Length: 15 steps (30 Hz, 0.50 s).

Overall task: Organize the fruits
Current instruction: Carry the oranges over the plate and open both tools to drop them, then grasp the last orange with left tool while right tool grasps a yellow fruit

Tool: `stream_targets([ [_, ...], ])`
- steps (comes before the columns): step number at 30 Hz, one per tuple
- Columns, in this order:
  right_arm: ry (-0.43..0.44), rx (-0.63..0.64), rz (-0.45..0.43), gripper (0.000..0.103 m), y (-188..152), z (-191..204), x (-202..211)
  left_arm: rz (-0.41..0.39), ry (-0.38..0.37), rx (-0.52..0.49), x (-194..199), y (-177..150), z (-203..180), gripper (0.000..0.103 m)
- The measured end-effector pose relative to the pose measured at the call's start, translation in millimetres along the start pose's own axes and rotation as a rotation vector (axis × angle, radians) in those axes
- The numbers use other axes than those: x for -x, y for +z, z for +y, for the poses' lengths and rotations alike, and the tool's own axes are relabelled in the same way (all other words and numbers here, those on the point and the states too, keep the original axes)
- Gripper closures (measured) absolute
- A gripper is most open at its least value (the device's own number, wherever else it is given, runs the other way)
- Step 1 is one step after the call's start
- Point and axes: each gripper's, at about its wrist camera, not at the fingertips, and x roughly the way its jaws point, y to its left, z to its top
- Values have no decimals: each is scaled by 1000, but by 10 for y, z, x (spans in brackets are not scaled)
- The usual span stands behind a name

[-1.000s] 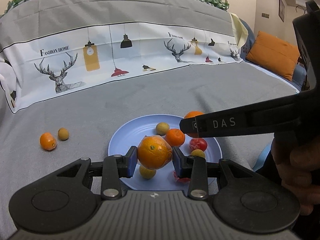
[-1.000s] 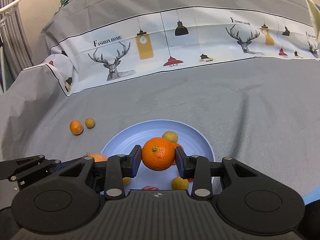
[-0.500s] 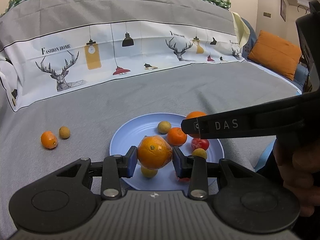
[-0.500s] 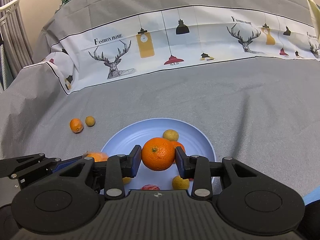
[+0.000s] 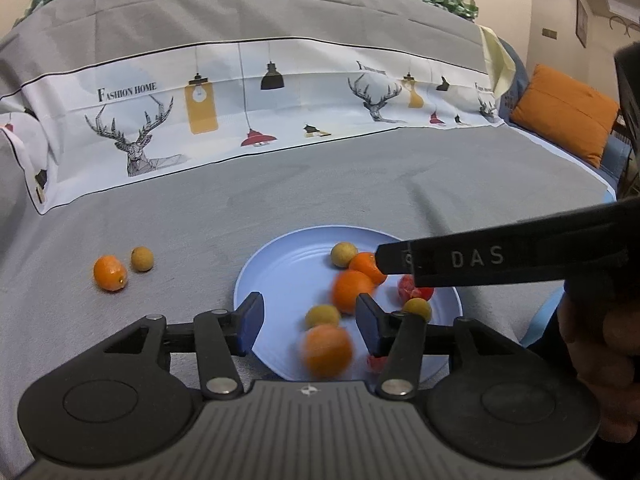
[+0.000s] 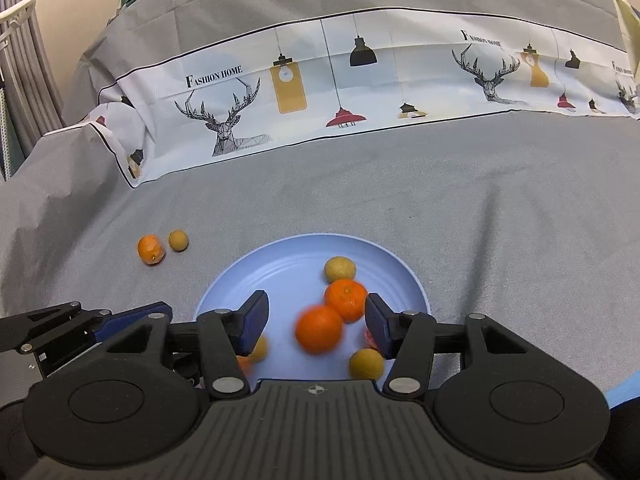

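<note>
Both grippers, left gripper (image 5: 306,322) and right gripper (image 6: 314,322), had just spread their fingers, dropping oranges onto the blue plate (image 6: 240,284).

Left gripper (image 5: 310,322) jaws have just been opening; blurred orange (image 5: 327,350) loose between them, touching neither pad, over blue plate (image 5: 280,272). Right gripper arm crosses plate's right side. Small orange (image 5: 110,272) on grey cloth.
</note>
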Motion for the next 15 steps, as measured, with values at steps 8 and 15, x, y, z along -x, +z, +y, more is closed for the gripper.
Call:
stream_targets([
  [8,-8,-9,-4,47,0,-3,6,-9,8,16,21,12,36,47],
  [15,-16,-12,-8,47,-1,2,11,-9,4,23,22,15,55,57],
])
